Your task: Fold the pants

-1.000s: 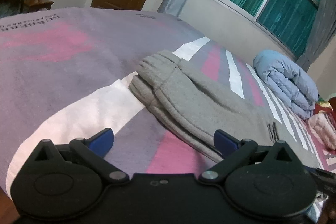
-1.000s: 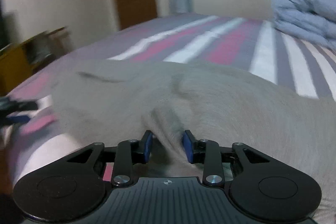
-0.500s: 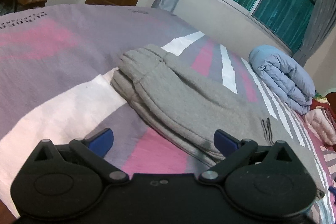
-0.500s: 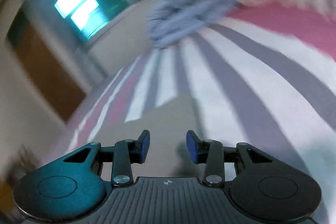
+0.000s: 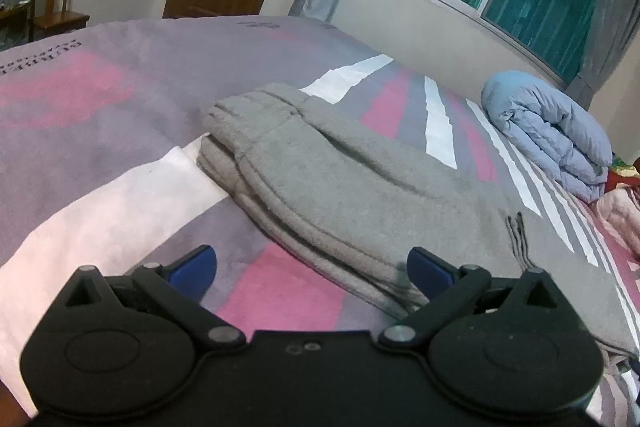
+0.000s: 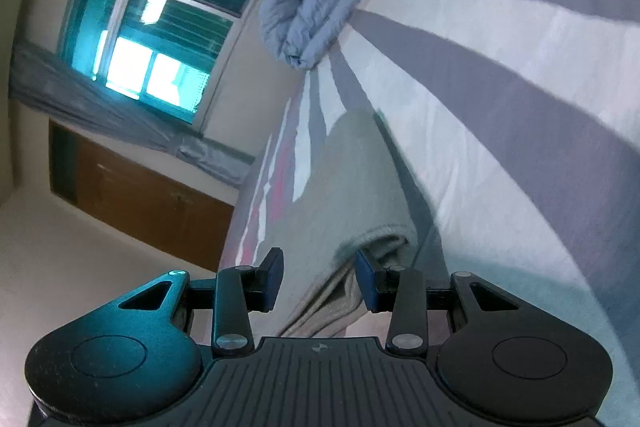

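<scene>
Grey pants lie folded on the bed, waistband end toward 11 o'clock in the left wrist view, stacked edges facing the camera. Left gripper hovers low w/ fingers spread wide, grasping nothing; its right finger sits just by the pants' near edge. Right gripper, view rolled sideways, has fingers parted around a folded pants edge, not clamped. Blue duvet rolled at 2 o'clock, well apart from the pants.
</scene>
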